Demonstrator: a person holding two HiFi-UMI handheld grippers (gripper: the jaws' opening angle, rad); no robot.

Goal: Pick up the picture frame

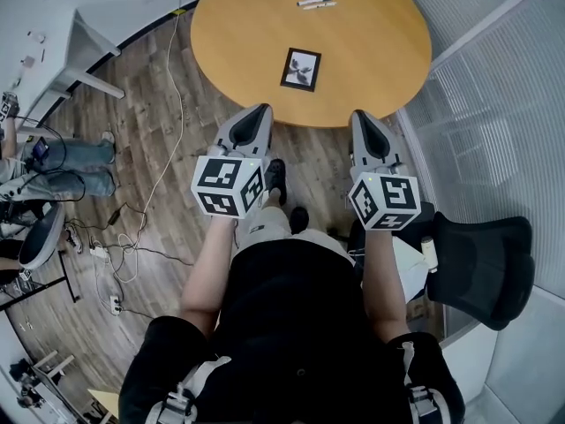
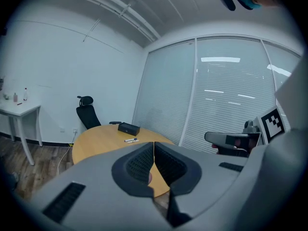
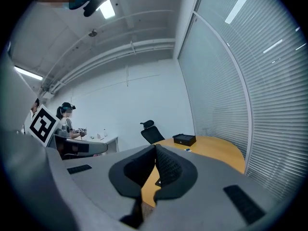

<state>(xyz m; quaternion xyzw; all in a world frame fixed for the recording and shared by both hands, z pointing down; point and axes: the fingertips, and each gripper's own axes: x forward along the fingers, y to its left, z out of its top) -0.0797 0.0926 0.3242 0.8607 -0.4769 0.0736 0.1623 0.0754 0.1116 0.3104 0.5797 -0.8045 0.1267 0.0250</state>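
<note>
Head view: the picture frame lies flat on the round table, upper centre. The left gripper and right gripper hang below the table's near edge. The frame sits above and between them, apart from both.

Left gripper view: the jaws are pressed together with nothing between them. The tabletop spreads behind them.

Right gripper view: the jaws are clenched and empty. A dark sliver at their lower edge may be the frame.
</note>
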